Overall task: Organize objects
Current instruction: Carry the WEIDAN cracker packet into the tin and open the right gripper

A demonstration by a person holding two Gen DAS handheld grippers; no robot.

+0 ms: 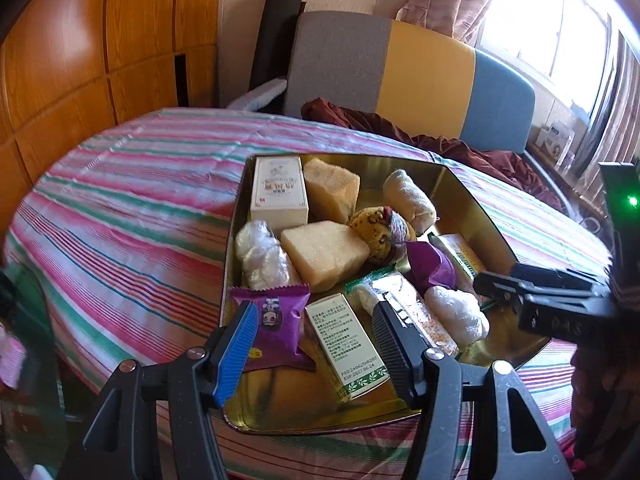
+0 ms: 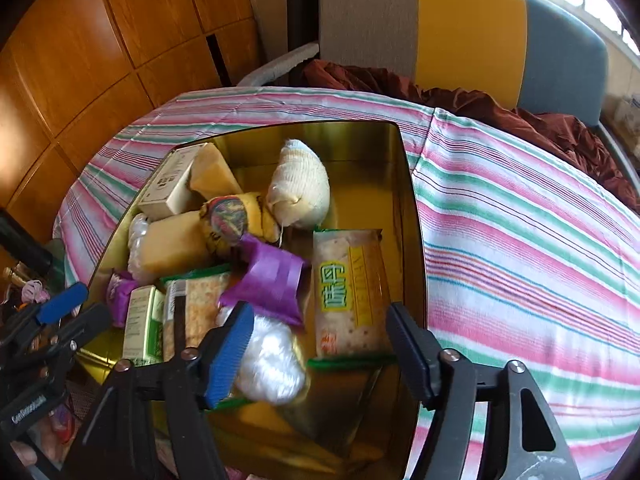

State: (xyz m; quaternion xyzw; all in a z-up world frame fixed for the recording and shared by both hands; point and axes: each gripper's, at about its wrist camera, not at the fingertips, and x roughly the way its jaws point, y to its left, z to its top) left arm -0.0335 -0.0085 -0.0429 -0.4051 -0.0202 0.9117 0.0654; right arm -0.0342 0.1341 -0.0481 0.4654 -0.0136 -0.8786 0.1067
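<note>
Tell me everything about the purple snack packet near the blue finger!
The purple packet is a shiny pillow-shaped wrapper with zigzag sealed ends and a little cartoon face printed on it. It looks unopened and puffy. It lies flat in the near left corner of the gold tin, beside the green-and-white box. The left gripper hovers open over it, its blue finger partly hiding one edge. Whether they touch is unclear.
</note>
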